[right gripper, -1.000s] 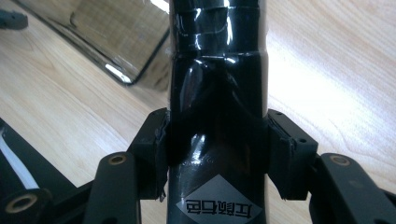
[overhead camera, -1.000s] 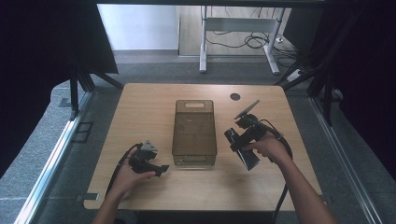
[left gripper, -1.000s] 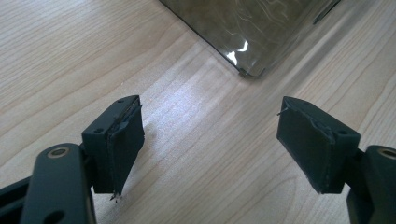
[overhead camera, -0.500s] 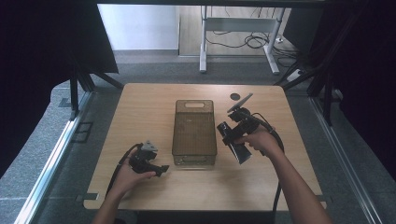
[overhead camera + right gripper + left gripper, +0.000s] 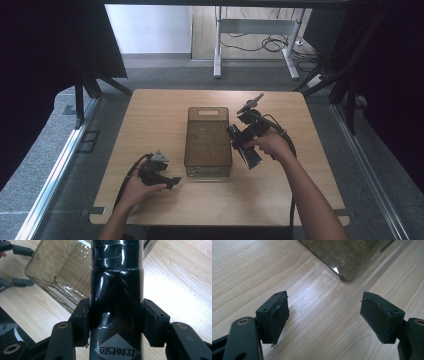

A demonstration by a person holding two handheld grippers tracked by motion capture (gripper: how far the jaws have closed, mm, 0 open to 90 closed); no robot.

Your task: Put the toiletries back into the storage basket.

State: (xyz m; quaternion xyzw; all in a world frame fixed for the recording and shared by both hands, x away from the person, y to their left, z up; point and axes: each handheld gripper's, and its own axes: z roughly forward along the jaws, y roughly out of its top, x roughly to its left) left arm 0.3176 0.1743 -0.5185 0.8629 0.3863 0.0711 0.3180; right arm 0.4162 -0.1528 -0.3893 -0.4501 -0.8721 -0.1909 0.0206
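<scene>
Right tool [image 5: 116,322] around black bottle [image 5: 116,290] (probably shampoo)

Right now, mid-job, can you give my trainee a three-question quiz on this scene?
1. True or false: the right claw is shut on a black bottle.
2. What lies between the left claw's pads?
A. a bottle
B. bare table
C. a lid
3. In the high view, on which side of the bin is the right claw?

Key:
1. True; both pads press the bottle's sides.
2. B; the pads stand wide apart over the table, and a corner of the bin lies ahead.
3. Its right side, close to the rim.
</scene>
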